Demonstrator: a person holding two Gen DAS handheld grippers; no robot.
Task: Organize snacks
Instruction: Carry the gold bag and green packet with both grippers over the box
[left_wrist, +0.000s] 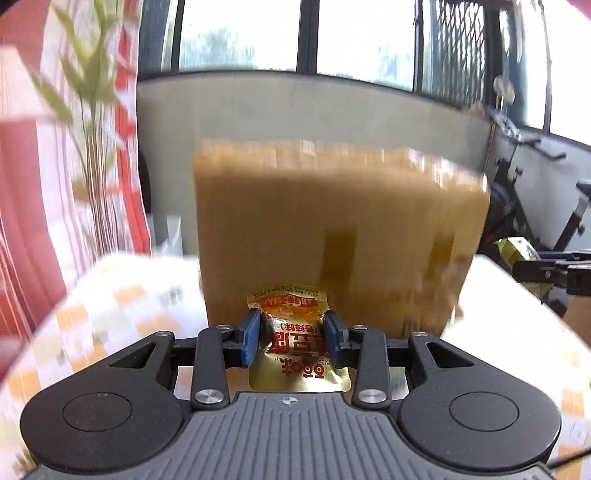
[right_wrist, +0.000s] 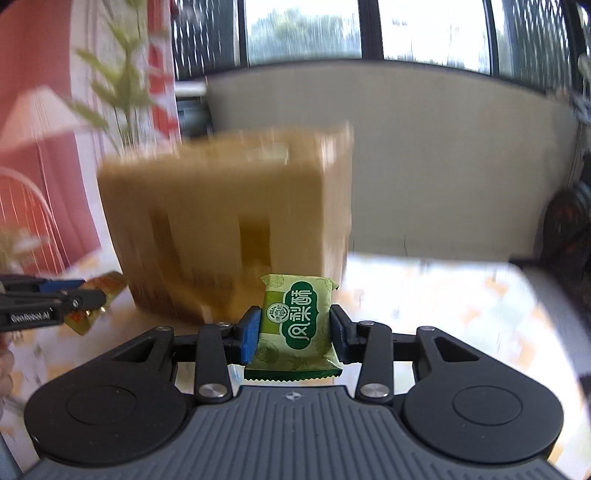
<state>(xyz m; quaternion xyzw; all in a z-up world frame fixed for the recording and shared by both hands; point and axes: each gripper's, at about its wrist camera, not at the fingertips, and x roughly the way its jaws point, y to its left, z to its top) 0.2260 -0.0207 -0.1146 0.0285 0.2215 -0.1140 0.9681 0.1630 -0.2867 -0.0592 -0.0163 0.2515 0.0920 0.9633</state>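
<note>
My left gripper (left_wrist: 293, 334) is shut on a gold and red snack packet (left_wrist: 295, 341), held just in front of a brown cardboard box (left_wrist: 332, 229). My right gripper (right_wrist: 293, 332) is shut on a green snack packet (right_wrist: 297, 325), also in front of the box (right_wrist: 221, 221), near its right corner. In the left wrist view the right gripper (left_wrist: 546, 273) shows at the far right with the green packet (left_wrist: 515, 253). In the right wrist view the left gripper (right_wrist: 51, 299) shows at the far left with the gold packet (right_wrist: 99, 295). Both views are blurred by motion.
The box stands on a table with an orange and white checked cloth (left_wrist: 122, 306). A red striped curtain (left_wrist: 33, 206) and a leafy plant (left_wrist: 92, 92) are at the left. A grey low wall (right_wrist: 443, 155) and windows are behind. An exercise bike (left_wrist: 524, 192) stands at the right.
</note>
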